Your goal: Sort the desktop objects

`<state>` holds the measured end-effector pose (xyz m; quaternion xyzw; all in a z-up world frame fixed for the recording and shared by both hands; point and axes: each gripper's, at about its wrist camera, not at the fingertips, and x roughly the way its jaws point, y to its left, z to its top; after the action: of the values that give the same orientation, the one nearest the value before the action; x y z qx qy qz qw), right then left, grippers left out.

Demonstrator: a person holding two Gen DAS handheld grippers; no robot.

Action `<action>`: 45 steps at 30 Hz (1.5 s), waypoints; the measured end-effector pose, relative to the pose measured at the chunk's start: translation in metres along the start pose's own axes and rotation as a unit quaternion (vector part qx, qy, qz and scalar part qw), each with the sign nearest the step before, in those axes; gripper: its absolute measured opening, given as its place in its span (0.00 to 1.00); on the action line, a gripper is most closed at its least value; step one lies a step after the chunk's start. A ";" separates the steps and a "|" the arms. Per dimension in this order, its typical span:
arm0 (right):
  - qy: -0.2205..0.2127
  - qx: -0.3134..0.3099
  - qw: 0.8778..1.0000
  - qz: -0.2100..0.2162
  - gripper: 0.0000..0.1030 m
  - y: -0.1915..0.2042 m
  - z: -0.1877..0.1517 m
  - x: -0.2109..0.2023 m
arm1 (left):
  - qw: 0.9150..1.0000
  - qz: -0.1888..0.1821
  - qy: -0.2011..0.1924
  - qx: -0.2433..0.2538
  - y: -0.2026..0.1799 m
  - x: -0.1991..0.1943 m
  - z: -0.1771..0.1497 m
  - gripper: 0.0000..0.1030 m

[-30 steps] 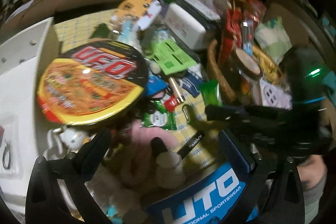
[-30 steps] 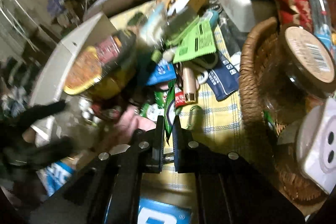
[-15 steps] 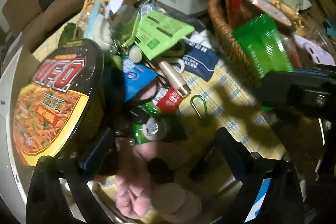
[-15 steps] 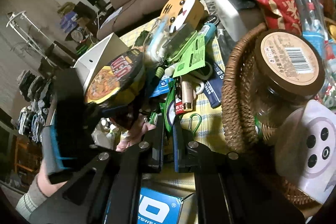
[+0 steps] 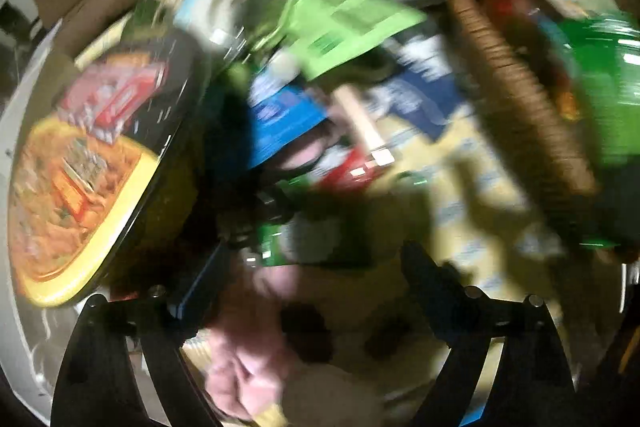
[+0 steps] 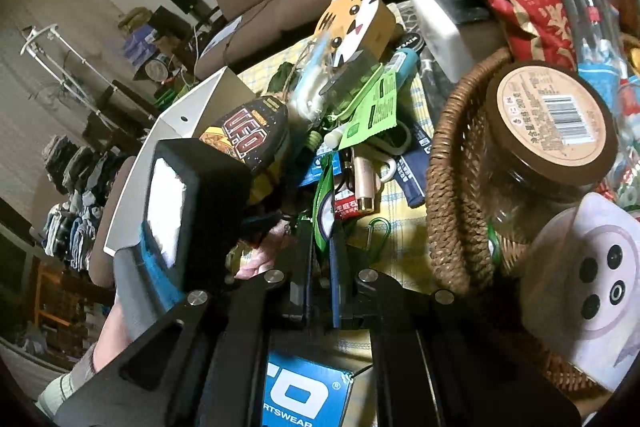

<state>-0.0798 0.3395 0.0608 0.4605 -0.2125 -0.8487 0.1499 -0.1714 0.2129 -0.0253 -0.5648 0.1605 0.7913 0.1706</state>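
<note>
Right gripper point(image 6: 320, 267) pinches a green sachet point(image 6: 323, 203), its long axis running up between the fingers, just left of the wicker basket point(image 6: 444, 163). Left gripper point(image 5: 308, 271) gapes wide over the clutter, farther from that basket.

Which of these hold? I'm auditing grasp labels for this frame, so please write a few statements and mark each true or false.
1. The right gripper is shut on a green packet. True.
2. The left gripper clamps the UFO noodle bowl. False: its jaws stand wide open with nothing held, and the bowl lies off to its left.
3. The brown-lidded jar sits in the wicker basket. True.
4. The tiger-face box lies inside the basket. False: it stands outside it, beyond the pile.
</note>
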 end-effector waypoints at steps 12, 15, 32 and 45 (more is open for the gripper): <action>0.004 -0.002 1.000 -0.005 0.07 0.000 -0.003 0.000 | 1.000 -0.025 0.019 -0.002 0.007 0.016 0.007 0.74; 0.006 -0.002 1.000 -0.006 0.07 0.000 -0.002 0.002 | 0.999 -0.046 0.003 -0.012 0.016 0.003 0.002 0.36; 0.004 -0.014 1.000 0.012 0.07 0.015 -0.004 0.004 | 0.960 -0.233 -0.113 -0.106 0.060 -0.101 -0.029 0.35; -0.009 -0.018 1.000 0.024 0.07 0.024 -0.002 -0.002 | 0.940 -0.259 -0.176 -0.133 0.090 -0.147 -0.019 0.35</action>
<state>-0.0755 0.3189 0.0728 0.4452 -0.2093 -0.8525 0.1770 -0.1515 0.1115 0.1139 -0.4560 -0.1311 0.8207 0.3184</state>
